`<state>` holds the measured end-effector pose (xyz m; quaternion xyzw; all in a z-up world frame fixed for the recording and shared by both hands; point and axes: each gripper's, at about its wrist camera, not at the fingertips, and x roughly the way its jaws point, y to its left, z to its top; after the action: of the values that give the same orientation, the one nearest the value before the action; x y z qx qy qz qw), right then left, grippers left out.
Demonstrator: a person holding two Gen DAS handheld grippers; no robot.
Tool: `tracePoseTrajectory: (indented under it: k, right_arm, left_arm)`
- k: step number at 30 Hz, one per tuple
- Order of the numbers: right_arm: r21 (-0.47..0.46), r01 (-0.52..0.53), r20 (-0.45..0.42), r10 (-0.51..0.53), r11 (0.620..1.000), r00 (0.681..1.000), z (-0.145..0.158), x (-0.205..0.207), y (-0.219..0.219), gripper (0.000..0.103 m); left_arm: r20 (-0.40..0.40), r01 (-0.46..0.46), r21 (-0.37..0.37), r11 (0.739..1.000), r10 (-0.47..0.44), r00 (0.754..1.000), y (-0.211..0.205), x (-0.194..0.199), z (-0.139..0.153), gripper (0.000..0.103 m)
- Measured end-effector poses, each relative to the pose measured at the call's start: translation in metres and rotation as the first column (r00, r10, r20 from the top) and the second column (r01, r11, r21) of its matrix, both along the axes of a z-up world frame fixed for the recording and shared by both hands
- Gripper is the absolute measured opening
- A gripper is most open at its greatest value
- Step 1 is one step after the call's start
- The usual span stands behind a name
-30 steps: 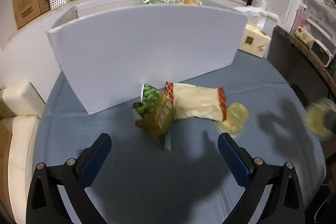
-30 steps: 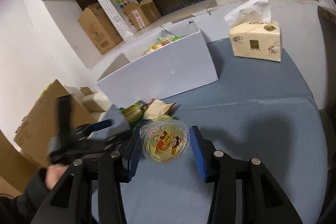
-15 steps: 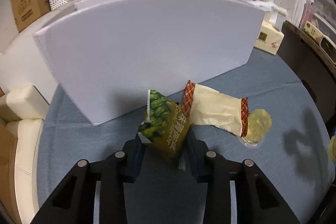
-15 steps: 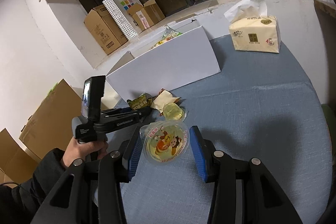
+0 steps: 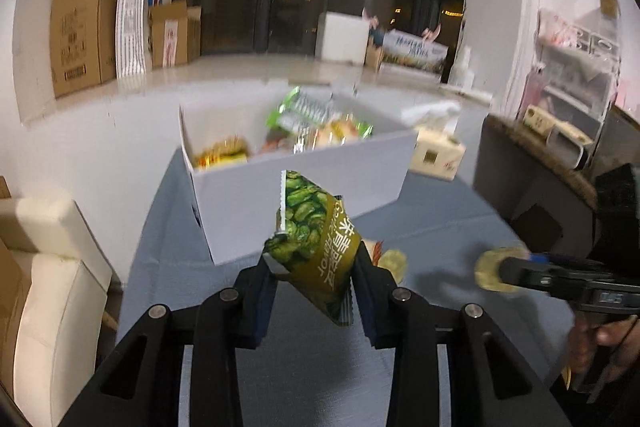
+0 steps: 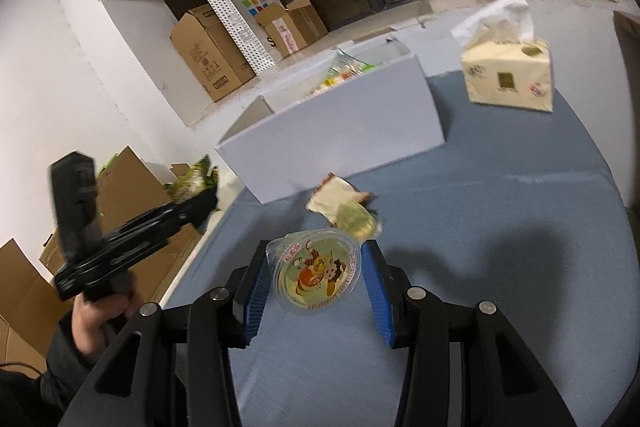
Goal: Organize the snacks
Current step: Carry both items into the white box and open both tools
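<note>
While your left gripper (image 5: 314, 273) clamps the crinkly green foil pouch (image 5: 314, 247) above the matte white box (image 5: 304, 187), your right gripper (image 6: 314, 283) pinches a round clear jelly cup (image 6: 314, 275) over blue cloth (image 6: 500, 267).

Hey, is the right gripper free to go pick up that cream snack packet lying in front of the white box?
Probably not yet. The right gripper is already shut on a jelly cup, so its fingers are full. The cream packet itself lies uncovered just ahead.
</note>
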<state>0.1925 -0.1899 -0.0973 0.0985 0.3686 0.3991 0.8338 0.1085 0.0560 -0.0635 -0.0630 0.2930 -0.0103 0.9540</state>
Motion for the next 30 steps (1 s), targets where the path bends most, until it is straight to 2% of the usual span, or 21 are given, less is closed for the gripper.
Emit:
tracePoseTrajectory:
  k: [5, 8, 11, 15, 17, 22, 23, 24, 25, 26, 27, 30]
  right_arm:
    - [0.009, -0.012, 0.045, 0.012, 1.000, 0.999, 0.030, 0.015, 0.020, 0.049]
    - [-0.002, -0.007, 0.093, 0.007, 1.000, 0.996, 0.052, 0.033, 0.034, 0.049]
    - [0.019, 0.006, 0.104, -0.008, 1.000, 0.995, 0.070, 0.058, 0.048, 0.049]
    - [-0.019, 0.041, 0.101, -0.039, 0.999, 0.994, 0.081, 0.097, 0.071, 0.049]
    - [-0.039, 0.077, 0.086, -0.073, 0.996, 0.994, 0.081, 0.121, 0.080, 0.049]
    - [-0.100, 0.151, 0.053, -0.146, 0.983, 0.988, 0.073, 0.171, 0.093, 0.049]
    - [-0.110, 0.152, 0.031, -0.150, 0.982, 0.988, 0.070, 0.181, 0.095, 0.051]
    - [-0.116, 0.148, 0.012, -0.147, 0.982, 0.989, 0.068, 0.186, 0.096, 0.062]
    - [-0.136, 0.163, -0.004, -0.165, 0.977, 0.986, 0.066, 0.193, 0.096, 0.073]
    - [-0.129, 0.199, 0.013, -0.199, 0.972, 0.980, 0.067, 0.193, 0.091, 0.096]
    - [-0.104, 0.216, 0.029, -0.214, 0.971, 0.976, 0.068, 0.191, 0.088, 0.100]
    - [-0.046, 0.220, 0.025, -0.219, 0.974, 0.975, 0.069, 0.187, 0.078, 0.103]
  left_arm:
    - [0.038, -0.007, -0.024, 1.000, 0.008, 0.999, 0.013, 0.009, 0.025, 0.039]
    - [0.047, -0.014, -0.026, 1.000, 0.016, 0.999, 0.022, 0.027, 0.036, 0.040]
    - [0.044, -0.020, -0.058, 0.998, 0.023, 0.999, 0.040, 0.056, 0.041, 0.040]
    - [-0.003, -0.051, -0.019, 0.999, 0.051, 0.999, 0.055, 0.097, 0.040, 0.040]
    - [-0.019, -0.057, -0.017, 0.998, 0.057, 0.998, 0.061, 0.112, 0.038, 0.040]
    - [-0.055, -0.093, 0.053, 0.994, 0.096, 0.994, 0.072, 0.150, 0.026, 0.043]
    - [-0.084, -0.092, 0.062, 0.994, 0.097, 0.992, 0.073, 0.158, 0.023, 0.057]
    - [-0.134, -0.088, 0.074, 0.993, 0.097, 0.986, 0.074, 0.166, 0.018, 0.081]
    - [-0.154, -0.101, 0.073, 0.992, 0.111, 0.982, 0.077, 0.170, 0.014, 0.093]
    - [-0.142, -0.113, 0.059, 0.992, 0.120, 0.982, 0.081, 0.170, 0.013, 0.103]
    - [-0.123, -0.115, 0.041, 0.993, 0.119, 0.985, 0.083, 0.167, 0.013, 0.103]
    - [-0.129, -0.119, 0.028, 0.993, 0.121, 0.984, 0.086, 0.164, 0.010, 0.103]
